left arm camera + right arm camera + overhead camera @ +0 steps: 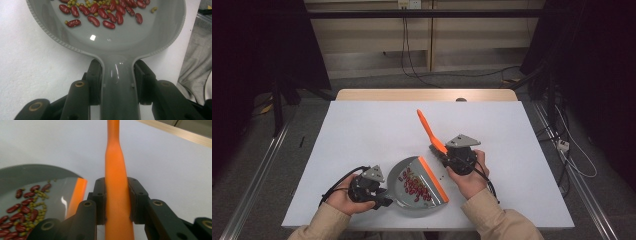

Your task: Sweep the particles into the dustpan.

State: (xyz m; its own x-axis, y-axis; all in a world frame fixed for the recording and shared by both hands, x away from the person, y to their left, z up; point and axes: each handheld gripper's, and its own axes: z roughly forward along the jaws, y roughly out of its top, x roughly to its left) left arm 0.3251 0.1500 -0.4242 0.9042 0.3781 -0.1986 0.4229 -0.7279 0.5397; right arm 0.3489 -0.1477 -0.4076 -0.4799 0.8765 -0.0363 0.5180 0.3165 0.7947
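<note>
**Dustpan and brush both in hand, beans loose in the pan**

High view: your left claw (382,196) grips the grey dustpan (399,177) by its handle at the near edge of the table (362,130), the forearm coming in low from the near left. Your right claw (438,150) clamps the orange brush handle (428,127), which slants up and away, with the wrist cocked just right of the pan.

Left gripper view: the jaws pinch the handle neck (117,75) from both sides. The pan looks like stiff, light, glossy plastic, so it could slip; hold it close to the bowl and keep it level, because the red beans (105,15) and small green ones (86,3) will likely roll.

Right gripper view: the jaws close on the smooth, tapering handle, which looks rigid and light. Gripping at the thick part should keep it from twisting.
</note>
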